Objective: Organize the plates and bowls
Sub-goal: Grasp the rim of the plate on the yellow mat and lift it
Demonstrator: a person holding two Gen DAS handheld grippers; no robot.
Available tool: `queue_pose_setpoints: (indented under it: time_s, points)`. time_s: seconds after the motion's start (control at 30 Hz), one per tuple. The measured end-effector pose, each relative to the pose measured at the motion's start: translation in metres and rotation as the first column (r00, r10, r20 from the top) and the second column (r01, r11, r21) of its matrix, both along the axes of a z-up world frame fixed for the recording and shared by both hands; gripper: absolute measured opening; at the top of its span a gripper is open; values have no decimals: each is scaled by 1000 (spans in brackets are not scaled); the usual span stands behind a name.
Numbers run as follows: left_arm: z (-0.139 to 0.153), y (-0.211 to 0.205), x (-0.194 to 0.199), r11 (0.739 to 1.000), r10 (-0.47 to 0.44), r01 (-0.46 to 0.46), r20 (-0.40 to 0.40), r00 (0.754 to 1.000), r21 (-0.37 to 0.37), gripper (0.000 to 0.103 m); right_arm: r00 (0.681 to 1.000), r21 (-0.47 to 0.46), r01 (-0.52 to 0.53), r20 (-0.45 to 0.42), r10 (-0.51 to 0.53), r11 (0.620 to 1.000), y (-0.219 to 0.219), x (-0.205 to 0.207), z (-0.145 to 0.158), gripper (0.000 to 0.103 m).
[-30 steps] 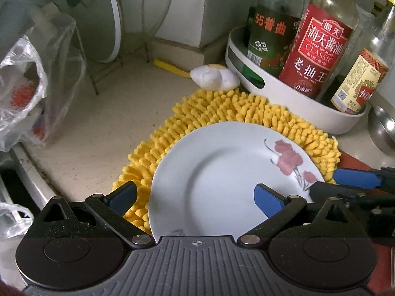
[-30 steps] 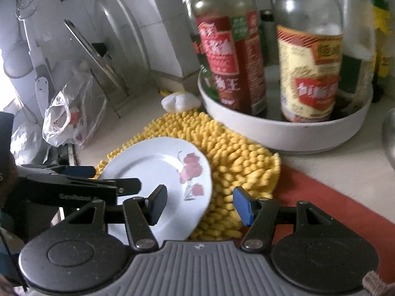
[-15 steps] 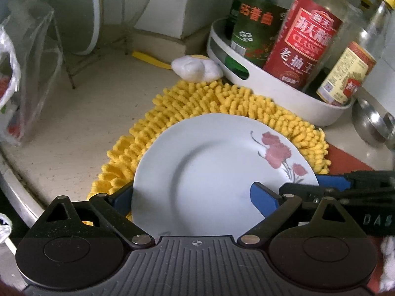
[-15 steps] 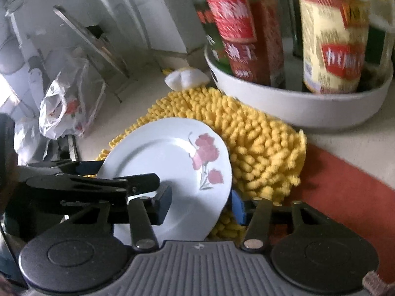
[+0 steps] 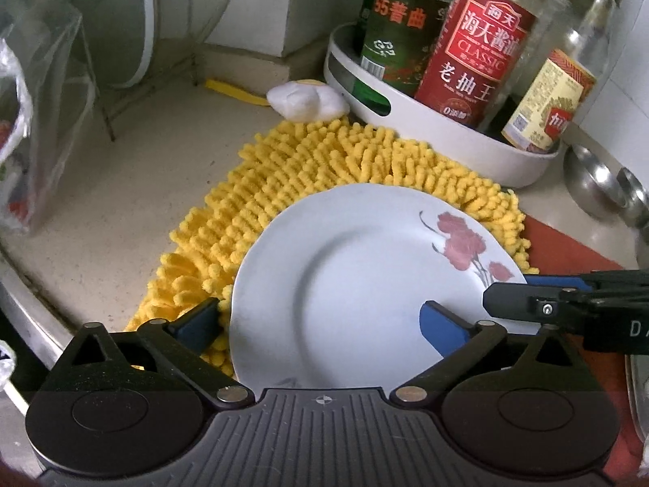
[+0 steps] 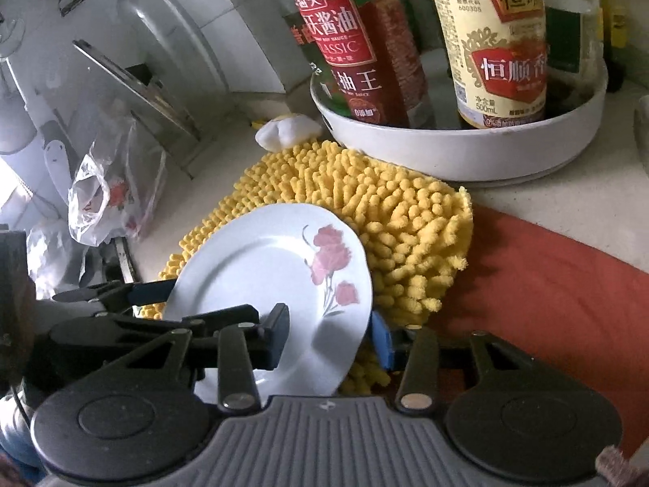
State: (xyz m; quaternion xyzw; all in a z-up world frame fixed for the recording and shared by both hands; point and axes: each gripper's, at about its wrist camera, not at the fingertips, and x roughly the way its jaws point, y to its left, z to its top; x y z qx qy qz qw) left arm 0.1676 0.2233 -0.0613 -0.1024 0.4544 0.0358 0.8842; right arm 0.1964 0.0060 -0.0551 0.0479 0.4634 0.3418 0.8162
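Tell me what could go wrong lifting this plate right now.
The right gripper is closing on only the rim of the plate, so it might tip or slip. The left gripper is opening wide and gives little support. Swinging the plate up could knock the bottles in the white tray.

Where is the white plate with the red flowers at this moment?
The flowered plate lies tilted on the yellow mat, in front of the white bottle tray. The closing right gripper has its right rim between its jaws; the left gripper straddles its near part.
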Motion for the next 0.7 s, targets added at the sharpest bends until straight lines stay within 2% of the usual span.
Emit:
queue_pose_setpoints:
  time_s: [0.17, 0.37, 0.7]
  points:
    - [3, -7, 0, 1000, -6, 6, 13, 1000, 11, 99, 1000, -8, -1, 12, 1, 1000, 3, 1, -5, 40]
    - [12, -15, -1, 999, 41, -41, 3, 999, 16, 99, 1000, -1, 2, 5, -2, 1000, 2, -1, -2, 40]
    - [35, -47, 2, 998, 38, -41, 44, 998, 52, 99, 999, 71, 12, 30, -14, 997, -27, -2, 13, 40]
